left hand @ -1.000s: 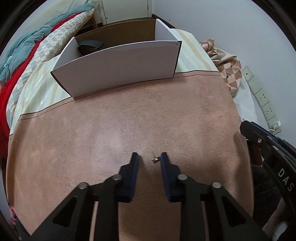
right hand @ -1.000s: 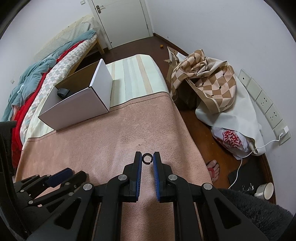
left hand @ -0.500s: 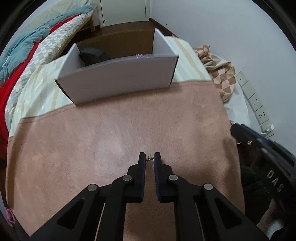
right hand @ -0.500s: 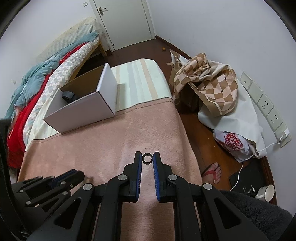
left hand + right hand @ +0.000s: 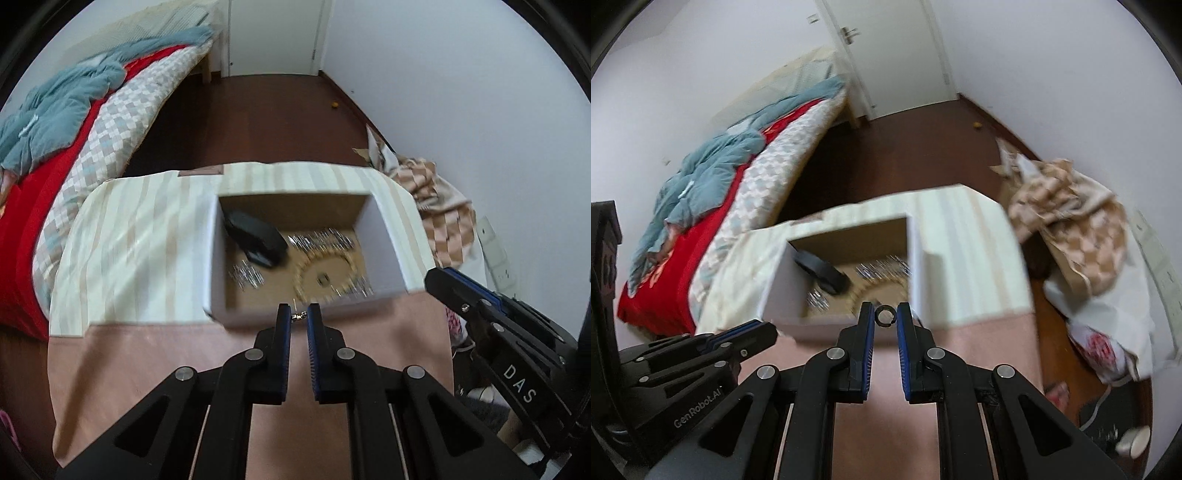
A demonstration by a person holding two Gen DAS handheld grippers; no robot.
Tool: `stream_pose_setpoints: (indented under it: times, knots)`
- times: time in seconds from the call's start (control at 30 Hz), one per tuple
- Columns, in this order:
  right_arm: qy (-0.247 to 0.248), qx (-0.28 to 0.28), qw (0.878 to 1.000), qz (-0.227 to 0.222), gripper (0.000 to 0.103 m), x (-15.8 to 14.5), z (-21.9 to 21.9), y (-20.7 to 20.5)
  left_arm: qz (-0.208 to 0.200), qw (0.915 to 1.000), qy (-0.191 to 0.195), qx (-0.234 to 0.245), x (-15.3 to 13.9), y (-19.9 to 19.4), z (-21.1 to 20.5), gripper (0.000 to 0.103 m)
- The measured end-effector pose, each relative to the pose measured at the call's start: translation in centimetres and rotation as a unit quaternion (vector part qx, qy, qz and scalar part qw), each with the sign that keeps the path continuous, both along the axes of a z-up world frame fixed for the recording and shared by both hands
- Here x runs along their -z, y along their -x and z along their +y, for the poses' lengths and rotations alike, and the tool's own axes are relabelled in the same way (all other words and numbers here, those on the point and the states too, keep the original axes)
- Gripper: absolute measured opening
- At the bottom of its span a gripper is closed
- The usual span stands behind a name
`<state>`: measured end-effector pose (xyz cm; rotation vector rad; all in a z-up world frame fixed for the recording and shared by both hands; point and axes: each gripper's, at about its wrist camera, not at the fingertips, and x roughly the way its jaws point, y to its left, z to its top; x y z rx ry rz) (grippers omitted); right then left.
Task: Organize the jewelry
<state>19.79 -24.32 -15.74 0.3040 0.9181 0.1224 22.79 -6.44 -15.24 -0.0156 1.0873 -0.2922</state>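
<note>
The ring [image 5: 885,316] sits pinched between the 2 blue pads of my right gripper [image 5: 885,318], its round face turned toward the camera and its hole open to view, so the band is clamped across its width. In my left gripper [image 5: 299,316] I have a tiny metal piece, an earring [image 5: 299,315] as best I can tell, clenched right at the tips with its short length lying crosswise from one pad to the other. What matters for the coming move is where the open cardboard box [image 5: 391,236] lies from my tips: its near wall is directly ahead of and just below both pairs of fingers, and its mouth opens beyond that wall. From my left tips the opening is straight ahead, centred. From my right tips the near right corner of the box [image 5: 916,258] stands just past them, so most of the cavity lies ahead and to the left of that pair. Neither piece looks to be over the opening yet; both hang near the front edge, above the pink cloth [image 5: 147,362]. The 2 grippers are side by side and about equally near, my left perhaps better lined up. Inside, blurred, I can make out a dark case [image 5: 258,238], a beaded loop [image 5: 325,273] and some silvery chain [image 5: 317,238], so I judge a drop should land forward of the wall and clear of those.
</note>
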Motion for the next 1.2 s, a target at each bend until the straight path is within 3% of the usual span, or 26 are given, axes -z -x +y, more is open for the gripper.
stream_pose_setpoints:
  times: [0.23,0.43,0.63,0.67,0.73,0.77,0.8,0.93,1.0,1.07,1.2]
  knots:
    - [-0.016,-0.056,0.994,0.089,0.013,3.4,1.2,-8.0,0.053,0.9986,0.005,-0.008,2.9,-6.2,0.9,0.006]
    - [-0.022,-0.057,0.988,0.141,0.014,4.9,1.0,-9.6,0.081,0.9965,0.007,-0.021,3.7,-8.3,1.5,0.009]
    - [-0.036,-0.043,0.988,0.143,0.024,3.9,-0.1,-9.4,0.070,0.9972,0.001,-0.027,2.4,-8.7,1.9,0.014]
    - [-0.038,-0.039,0.988,0.142,0.025,3.5,-0.3,-9.3,0.066,0.9974,-0.001,-0.029,2.1,-8.6,2.1,0.021]
    - [-0.029,-0.034,0.990,0.136,0.029,2.6,-0.6,-8.9,0.057,0.9978,-0.009,-0.033,1.5,-8.6,2.4,0.047]
    - [-0.023,-0.031,0.990,0.134,0.034,2.2,-0.6,-8.7,0.052,0.9979,-0.011,-0.036,1.2,-8.5,2.5,0.071]
    - [-0.013,-0.028,0.991,0.131,0.037,1.8,-0.7,-8.5,0.045,0.9981,-0.014,-0.040,0.9,-8.3,2.7,0.078]
    - [0.073,-0.016,0.990,0.116,0.063,0.3,0.0,-7.0,0.025,0.9977,-0.037,-0.050,0.0,-7.4,3.3,0.079]
    - [0.092,-0.011,0.989,0.116,0.074,0.0,0.1,-6.4,0.021,0.9968,-0.054,-0.056,-0.1,-6.8,3.5,0.093]
    - [0.113,-0.003,0.986,0.122,0.094,0.0,0.3,-5.7,0.018,0.9959,-0.065,-0.061,-0.2,-6.0,3.7,0.103]
    - [0.140,0.013,0.983,0.119,0.100,-0.7,0.4,-4.1,0.008,0.9934,-0.092,-0.068,-0.7,-4.3,3.8,0.103]
